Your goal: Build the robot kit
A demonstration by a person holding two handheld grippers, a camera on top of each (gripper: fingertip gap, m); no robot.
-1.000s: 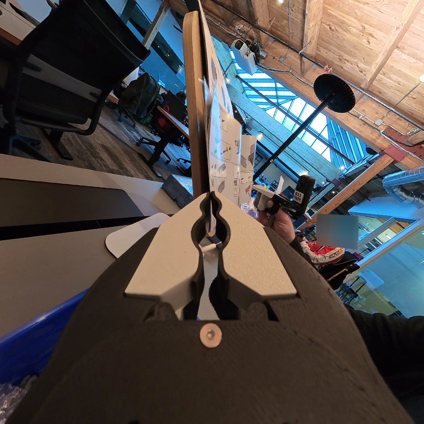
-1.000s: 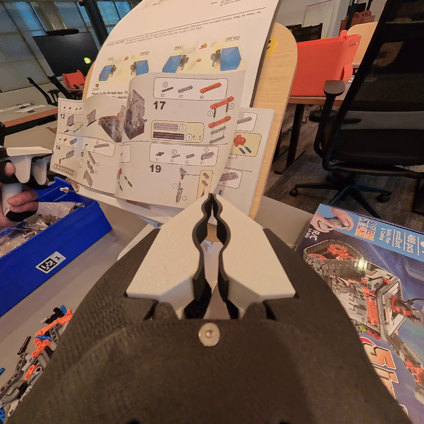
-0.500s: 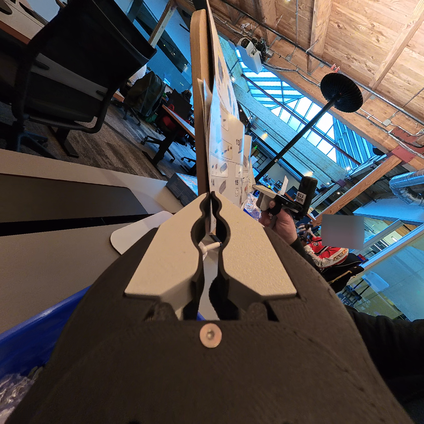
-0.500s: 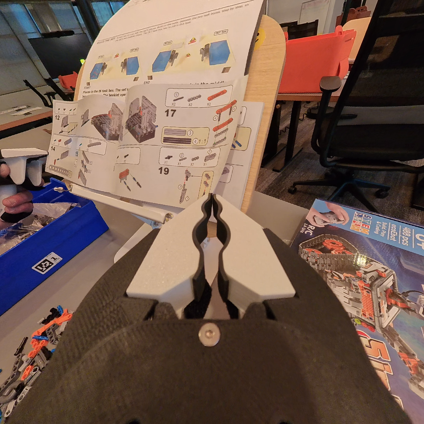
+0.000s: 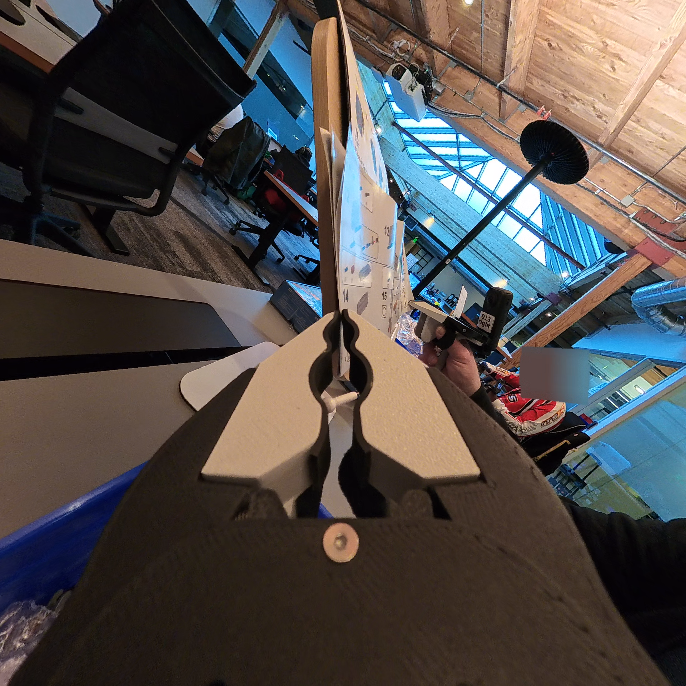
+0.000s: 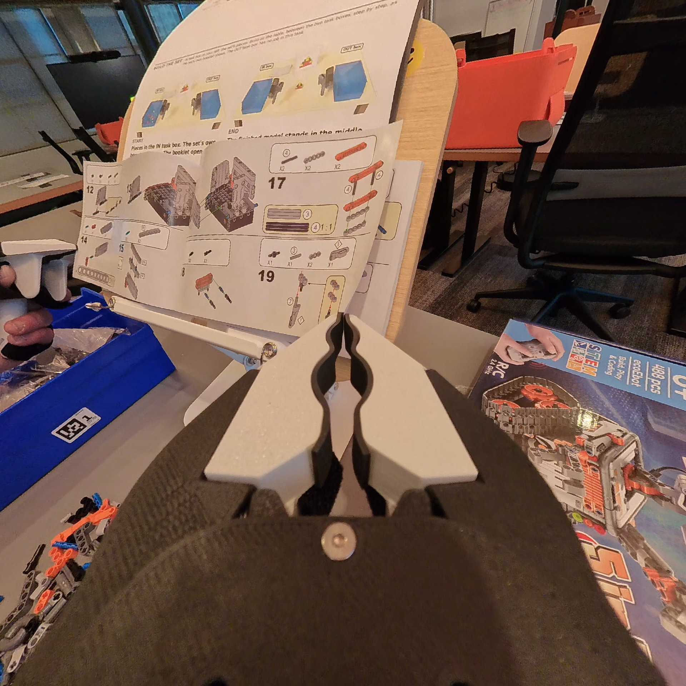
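Observation:
An open building-set instruction booklet (image 6: 260,230) leans on a wooden stand (image 6: 427,185), resting on its white ledge (image 6: 193,326), with a large printed sheet (image 6: 278,74) behind it. My right gripper (image 6: 343,315) is shut and empty, its tips just in front of the booklet's lower right corner. My left gripper (image 5: 341,315) is shut and sees the stand (image 5: 324,148) and the booklet (image 5: 365,241) edge-on. In the right wrist view the left gripper (image 6: 55,256) sits at the booklet's left edge, above a blue bin (image 6: 74,401). I cannot tell whether it touches the paper.
The blue bin holds clear bags of parts (image 6: 74,341). Loose orange, grey and black pieces (image 6: 55,557) lie on the table at lower left. The set's printed box (image 6: 594,445) lies at right. Black office chairs (image 6: 594,222) stand beyond the table. About 35 centimetres separates my left fingertips from my right.
The booklet's middle pages have settled flatter against the stand. My right gripper has come a little closer to the booklet's lower right corner. Both grippers stay shut.

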